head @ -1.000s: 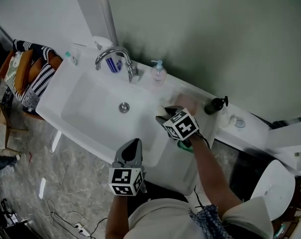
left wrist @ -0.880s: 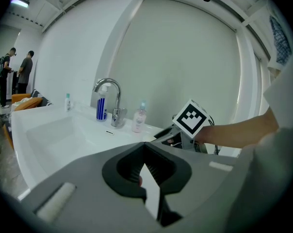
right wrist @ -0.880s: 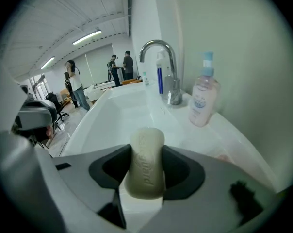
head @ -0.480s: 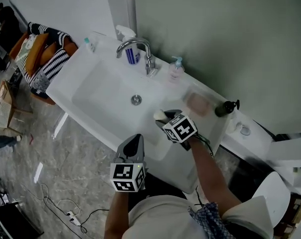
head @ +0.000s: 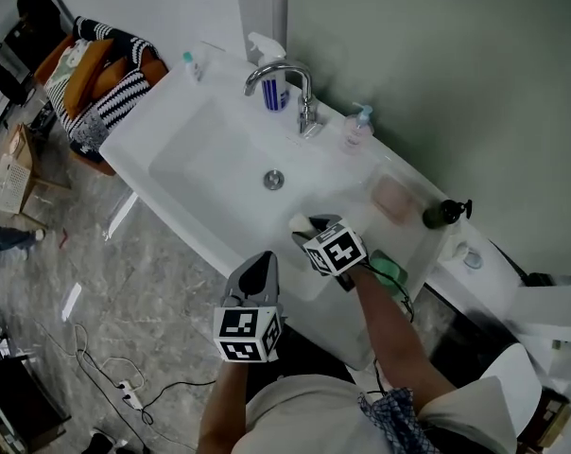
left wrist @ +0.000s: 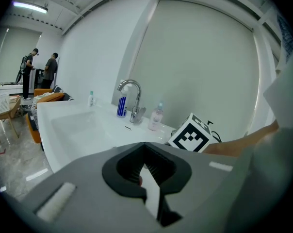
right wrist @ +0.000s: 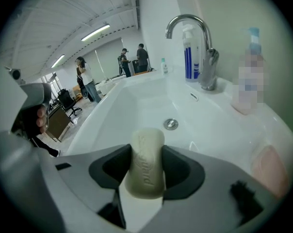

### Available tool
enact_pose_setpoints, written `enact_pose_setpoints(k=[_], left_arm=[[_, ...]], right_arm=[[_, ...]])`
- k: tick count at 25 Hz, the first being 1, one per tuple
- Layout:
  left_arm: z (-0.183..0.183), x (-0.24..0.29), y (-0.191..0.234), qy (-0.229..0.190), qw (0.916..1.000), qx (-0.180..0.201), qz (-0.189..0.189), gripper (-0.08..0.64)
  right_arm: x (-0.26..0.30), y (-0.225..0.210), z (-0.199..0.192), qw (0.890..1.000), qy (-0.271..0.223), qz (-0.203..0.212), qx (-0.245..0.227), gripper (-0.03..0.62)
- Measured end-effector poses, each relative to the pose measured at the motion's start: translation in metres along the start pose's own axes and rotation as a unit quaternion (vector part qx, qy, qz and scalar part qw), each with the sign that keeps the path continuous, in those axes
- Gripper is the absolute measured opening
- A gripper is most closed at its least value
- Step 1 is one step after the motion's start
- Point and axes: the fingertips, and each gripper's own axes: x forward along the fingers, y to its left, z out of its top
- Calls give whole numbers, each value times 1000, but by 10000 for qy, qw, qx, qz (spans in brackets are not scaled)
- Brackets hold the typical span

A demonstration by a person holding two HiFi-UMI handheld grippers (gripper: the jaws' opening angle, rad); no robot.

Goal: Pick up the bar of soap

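Clearly the pick-up itself looks all but done: the right tongs (right wrist: pixel 146 171) are clamped on the bar of soap (right wrist: pixel 147 154), which hangs clear of the basin (head: pixel 196 173), nearer the person than the drain (head: pixel 273 180) and just to its right in the head view. Nothing of the bar touches the white porcelain.

The cream bar lies lengthwise between the jaws. Its long axis runs the same way the tongs point, its free rounded end sticks out past the pads and aims downward and forward, toward the drain. The embossed broad face is turned up to the right gripper view's camera, so the pads seem to press on the two narrow long sides.

The left tongs (left wrist: pixel 145 171) stand together with nothing between them, held nearer the person than the drain and outside the basin's front rim.

What comes next probably calls for little beyond a steady squeeze and a smooth carry. The bar is likely slick and pinched on its narrow sides, so a sudden tilt or slackening could let it slide out forward into the basin.
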Motion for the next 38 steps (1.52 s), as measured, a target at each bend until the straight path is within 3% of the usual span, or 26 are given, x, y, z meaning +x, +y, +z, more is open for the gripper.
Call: enact_pose_setpoints(k=[12,29,38], left_arm=[[-11,-3,15,18,9991,-144,408,6],[-29,15,29,340,9979,-175,529,5],[-38,14,41,444,9967,-276,624,6]], right_arm=[[42,16,-25,9990,352,274,47,212],[93,17,-56,9932,1036,519,73,212],[110,13,-69,9880,1421,585,-145,212]])
